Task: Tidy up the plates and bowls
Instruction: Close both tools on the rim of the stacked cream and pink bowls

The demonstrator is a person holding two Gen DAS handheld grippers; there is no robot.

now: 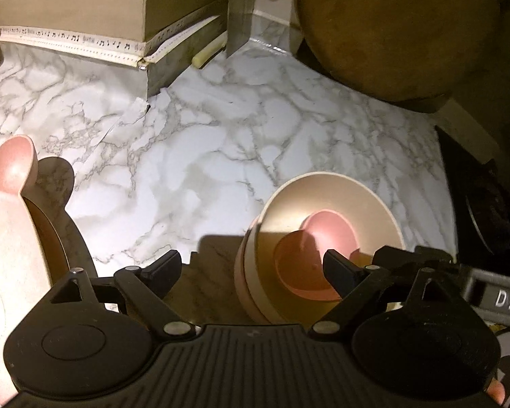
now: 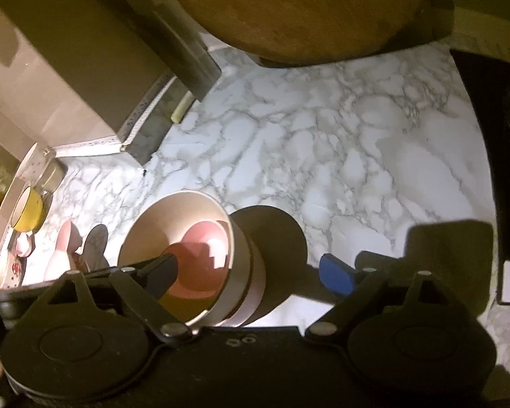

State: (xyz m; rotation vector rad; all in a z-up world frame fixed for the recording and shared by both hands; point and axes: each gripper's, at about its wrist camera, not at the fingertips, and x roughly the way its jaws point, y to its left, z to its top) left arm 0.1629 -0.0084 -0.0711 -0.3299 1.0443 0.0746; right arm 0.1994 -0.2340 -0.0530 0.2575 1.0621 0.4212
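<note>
Nesting cream and pink bowls (image 1: 323, 238)

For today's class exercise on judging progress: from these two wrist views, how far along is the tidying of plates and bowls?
Done: a small pink bowl sits nested inside the cream bowl, itself stacked on another pinkish bowl on the marble counter. In hand: nothing; the left gripper and right gripper both stand open beside the stack. Left: the pink bear-eared plate and the yellow cup remain apart at the left.
</note>
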